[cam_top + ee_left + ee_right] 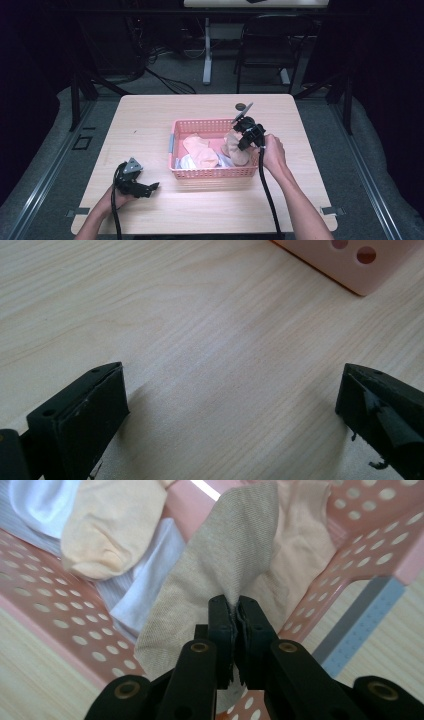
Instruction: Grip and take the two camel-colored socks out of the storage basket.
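Partly hidden beige sock (220, 565) in clenched rt hand-held gripper (235, 611) over basket (200, 173); lft hand-held gripper (230, 405) agape.

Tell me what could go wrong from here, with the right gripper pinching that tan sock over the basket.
1. The right gripper is shut on a thin fold of the tan sock, so the sock may slip free on lifting.
2. The sock lies against the peach sock; it may drag along.
3. The pink basket is light and unheld, the left gripper open on the table, so it could shift.
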A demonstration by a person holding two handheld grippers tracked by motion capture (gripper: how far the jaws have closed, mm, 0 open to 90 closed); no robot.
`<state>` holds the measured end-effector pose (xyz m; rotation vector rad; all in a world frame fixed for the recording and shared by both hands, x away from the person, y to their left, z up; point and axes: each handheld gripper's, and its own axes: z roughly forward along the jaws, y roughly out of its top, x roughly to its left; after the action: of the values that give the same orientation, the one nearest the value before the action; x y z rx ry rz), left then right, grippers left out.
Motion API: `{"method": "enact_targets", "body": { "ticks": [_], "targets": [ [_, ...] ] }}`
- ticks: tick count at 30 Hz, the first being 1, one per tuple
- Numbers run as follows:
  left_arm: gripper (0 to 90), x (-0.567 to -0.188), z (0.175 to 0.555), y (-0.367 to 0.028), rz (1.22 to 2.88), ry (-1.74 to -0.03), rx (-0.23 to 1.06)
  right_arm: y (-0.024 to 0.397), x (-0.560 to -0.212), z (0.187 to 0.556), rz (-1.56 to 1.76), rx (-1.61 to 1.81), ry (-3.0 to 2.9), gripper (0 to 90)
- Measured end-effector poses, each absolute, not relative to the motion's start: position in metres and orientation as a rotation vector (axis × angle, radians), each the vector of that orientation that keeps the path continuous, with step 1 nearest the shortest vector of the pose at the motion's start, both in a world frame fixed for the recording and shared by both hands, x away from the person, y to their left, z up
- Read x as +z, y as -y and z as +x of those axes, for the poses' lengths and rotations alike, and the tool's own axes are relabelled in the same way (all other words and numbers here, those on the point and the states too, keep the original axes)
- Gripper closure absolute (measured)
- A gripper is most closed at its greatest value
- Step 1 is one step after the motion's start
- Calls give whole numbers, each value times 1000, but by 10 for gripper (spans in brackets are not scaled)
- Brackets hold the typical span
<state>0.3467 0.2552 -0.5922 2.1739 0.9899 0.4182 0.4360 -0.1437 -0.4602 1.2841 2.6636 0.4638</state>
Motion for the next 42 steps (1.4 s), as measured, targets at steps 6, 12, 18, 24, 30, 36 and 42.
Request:
{"method": "enact_targets", "body": {
  "ticks": [6, 12, 18, 24, 30, 36, 42],
  "targets": [
    [0, -592, 347, -255, 2174, -990, 418, 144, -438, 433, 1253, 504, -2640, 861],
    [0, -592, 347, -255, 2173, -991, 418, 144, -412, 430, 1235, 547, -2615, 861],
    [0, -592, 347, -255, 2173, -991, 417, 141, -397, 428, 1209, 530, -2618, 861],
    [0, -592, 347, -255, 2174, -990, 418, 143, -388, 425, 1199, 501, -2615, 861],
    [0, -592, 347, -255, 2174, -991, 419, 157, -376, 420, 1217, 472, -2597, 861],
    [0, -592, 347, -255, 2173, -992, 419, 184, -364, 413, 1246, 426, -2561, 861],
    [0, -592, 347, -255, 2173, -992, 419, 212, -358, 407, 1304, 395, -2515, 861]
  ]
}}
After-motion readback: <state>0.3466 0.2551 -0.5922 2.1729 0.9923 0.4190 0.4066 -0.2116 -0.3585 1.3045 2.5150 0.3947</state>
